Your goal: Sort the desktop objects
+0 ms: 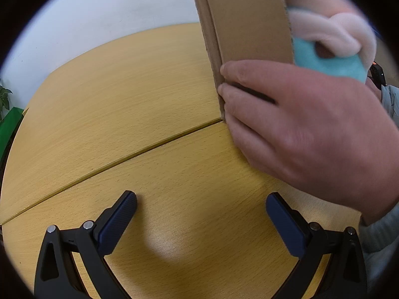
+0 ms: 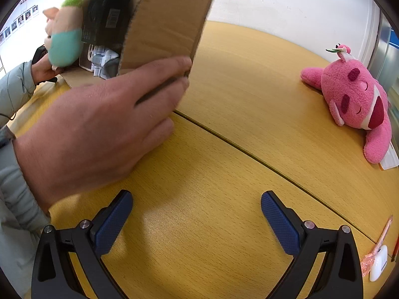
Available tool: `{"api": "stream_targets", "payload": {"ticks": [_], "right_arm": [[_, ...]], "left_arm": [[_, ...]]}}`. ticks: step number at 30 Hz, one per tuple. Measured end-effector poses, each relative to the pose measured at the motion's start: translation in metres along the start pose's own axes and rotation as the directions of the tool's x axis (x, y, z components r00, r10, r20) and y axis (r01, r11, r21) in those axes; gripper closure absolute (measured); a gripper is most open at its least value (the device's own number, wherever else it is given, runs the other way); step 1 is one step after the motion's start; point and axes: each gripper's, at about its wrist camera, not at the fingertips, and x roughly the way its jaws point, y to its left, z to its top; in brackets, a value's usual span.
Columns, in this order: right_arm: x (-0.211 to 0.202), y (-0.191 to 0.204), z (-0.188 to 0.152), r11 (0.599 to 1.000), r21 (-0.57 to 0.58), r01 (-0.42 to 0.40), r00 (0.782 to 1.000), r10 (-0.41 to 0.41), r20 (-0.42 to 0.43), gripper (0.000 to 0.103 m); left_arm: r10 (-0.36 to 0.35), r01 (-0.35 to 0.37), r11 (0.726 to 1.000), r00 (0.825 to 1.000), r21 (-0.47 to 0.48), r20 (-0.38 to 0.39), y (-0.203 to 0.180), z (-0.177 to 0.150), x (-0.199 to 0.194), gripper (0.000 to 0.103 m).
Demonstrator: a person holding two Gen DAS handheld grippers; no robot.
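A bare hand [image 1: 311, 129] tips a brown cardboard box [image 1: 244, 17] over the wooden desk [image 1: 124, 99]. In the right wrist view the hand [image 2: 94, 129] holds the box [image 2: 164, 25] by its lower edge. A pig plush in a teal shirt [image 2: 64, 37], a black packet [image 2: 104, 17] and small grey items [image 2: 102, 59] show at the box's open side. The plush also shows in the left wrist view [image 1: 331, 39]. A pink bear plush [image 2: 356, 99] lies at the desk's right. My left gripper [image 1: 200, 214] and right gripper [image 2: 197, 211] are both open and empty, low over the desk.
A pink translucent pen [image 2: 376, 246] and a small white case [image 2: 379, 264] lie at the desk's near right edge. A seam [image 2: 249, 154] runs across the desktop. A green plant [image 1: 5, 99] stands off the left edge. A white wall [image 1: 99, 12] stands behind the desk.
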Motion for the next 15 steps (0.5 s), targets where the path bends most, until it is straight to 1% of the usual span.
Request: {"api": "stream_targets", "payload": {"ticks": [15], "right_arm": [[-0.0046,-0.0054,0.0033,1.000,0.001,-0.002,1.000,0.002,0.001,0.000]], "left_arm": [[0.000,0.000,1.000,1.000,0.000,0.001,-0.0044,0.0051,0.0042,0.000]]}}
